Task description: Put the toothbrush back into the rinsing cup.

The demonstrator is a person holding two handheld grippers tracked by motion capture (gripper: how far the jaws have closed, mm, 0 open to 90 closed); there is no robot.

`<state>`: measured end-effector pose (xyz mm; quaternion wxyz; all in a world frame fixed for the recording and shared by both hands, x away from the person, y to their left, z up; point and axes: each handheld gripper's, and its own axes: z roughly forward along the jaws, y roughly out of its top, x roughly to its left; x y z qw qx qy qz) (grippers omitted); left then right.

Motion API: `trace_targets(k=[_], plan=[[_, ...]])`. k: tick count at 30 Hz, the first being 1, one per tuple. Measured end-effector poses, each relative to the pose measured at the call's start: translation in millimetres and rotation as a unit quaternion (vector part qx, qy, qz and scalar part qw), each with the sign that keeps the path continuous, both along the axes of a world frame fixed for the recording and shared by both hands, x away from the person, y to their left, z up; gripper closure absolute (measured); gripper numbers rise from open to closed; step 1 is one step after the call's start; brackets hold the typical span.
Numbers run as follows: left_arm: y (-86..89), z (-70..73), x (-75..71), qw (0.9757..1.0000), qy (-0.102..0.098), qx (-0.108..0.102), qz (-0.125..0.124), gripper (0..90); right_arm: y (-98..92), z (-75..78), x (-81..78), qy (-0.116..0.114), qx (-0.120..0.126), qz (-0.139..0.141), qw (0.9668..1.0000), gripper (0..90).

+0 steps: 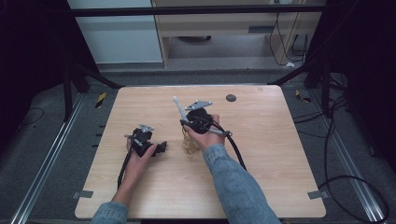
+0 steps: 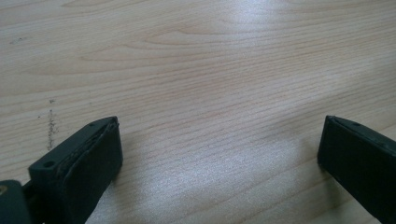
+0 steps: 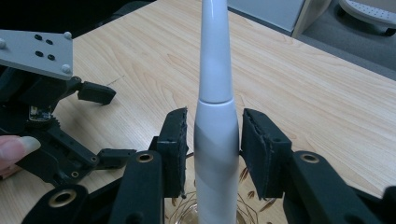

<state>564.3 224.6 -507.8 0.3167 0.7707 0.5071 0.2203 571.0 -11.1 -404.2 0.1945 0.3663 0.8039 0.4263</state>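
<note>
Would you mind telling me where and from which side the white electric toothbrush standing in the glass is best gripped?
Grip the thick lower handle of the white toothbrush, just above the rim of the glass, not the slim tapered neck. It stands near upright, so come in level from the side with a jaw on either flank, as the right claw is placed now. The round, smooth body may twist, so centre it on the pads.

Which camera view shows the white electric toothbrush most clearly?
The right gripper view: the white toothbrush stands upright between the right gripper jaws, with a small gap on each side. In the high view it is small and thin, leaning above the person's right hand. The left gripper view gives the bare table.
</note>
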Motion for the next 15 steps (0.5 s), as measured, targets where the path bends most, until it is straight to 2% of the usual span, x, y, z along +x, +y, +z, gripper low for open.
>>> trace_targets(k=[15], plan=[[-0.2,-0.1,0.0,1.0,-0.001,-0.001,0.001,0.0,-1.6,5.7,-4.4,-0.006,0.0,0.002,1.0,56.3]])
